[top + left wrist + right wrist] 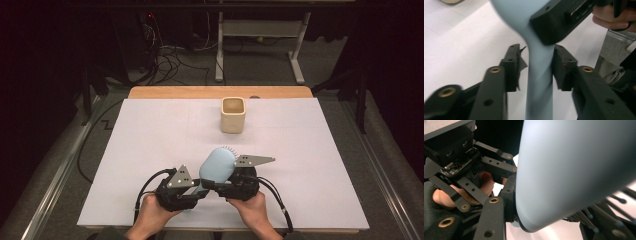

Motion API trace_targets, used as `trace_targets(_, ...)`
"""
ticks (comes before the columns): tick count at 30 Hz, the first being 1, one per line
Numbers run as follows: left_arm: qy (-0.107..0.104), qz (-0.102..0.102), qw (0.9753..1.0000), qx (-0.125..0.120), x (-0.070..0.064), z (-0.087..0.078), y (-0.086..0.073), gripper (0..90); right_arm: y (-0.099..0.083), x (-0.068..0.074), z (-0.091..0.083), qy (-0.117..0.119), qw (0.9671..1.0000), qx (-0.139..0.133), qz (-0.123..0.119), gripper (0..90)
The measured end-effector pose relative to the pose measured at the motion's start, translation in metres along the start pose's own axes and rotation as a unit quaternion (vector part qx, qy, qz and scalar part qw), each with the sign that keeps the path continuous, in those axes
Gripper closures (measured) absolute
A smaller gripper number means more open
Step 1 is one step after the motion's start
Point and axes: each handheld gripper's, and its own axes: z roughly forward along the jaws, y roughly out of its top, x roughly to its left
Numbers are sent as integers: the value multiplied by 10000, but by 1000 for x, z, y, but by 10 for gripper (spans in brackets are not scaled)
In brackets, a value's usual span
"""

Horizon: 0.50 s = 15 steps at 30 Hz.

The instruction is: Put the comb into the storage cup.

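1. Left tool (192, 192) straddles the handle of the pale blue hairbrush (217, 165); in the left gripper view its pads (561, 65) stand slightly apart from the handle (539, 82), with a sliver of gap on the left side, so I judge it open or barely touching, not clamped.
2. Right tool (225, 186) is shut on the brush head (574, 170), one jaw against the smooth back and the other among the bristles (591, 220).
3. Brush sits raised above the white counter (150, 150) near its front edge, between both hands, well apart from the beige cup (233, 115).
4. Risk: bristles yield, so the head could pivot or slide out of the right tool's hold.
5. Risk: if the right tool lets go before the left closes, the brush drops to the counter.
6. Risk: the tools crowd each other at the neck and could collide.
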Motion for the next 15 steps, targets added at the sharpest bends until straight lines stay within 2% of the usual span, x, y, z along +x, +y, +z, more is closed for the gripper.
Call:
trace_targets(3,-65,-129,9998,-107,4,-2,-2,496,3,-4,-7,-116,9999,3,-6,560)
trace_targets(5,-35,-171,9997,-194,5,-3,-3,476,3,-5,-8,-145,9999,-2,-8,559)
trace_targets(8,88,-82,9995,-299,4,-4,-5,441,4,-6,-13,-235,9997,29,-53,558)
trace_targets(15,139,-155,9975,-677,9,-11,-10,381,6,-9,-23,-329,9994,81,-27,557)
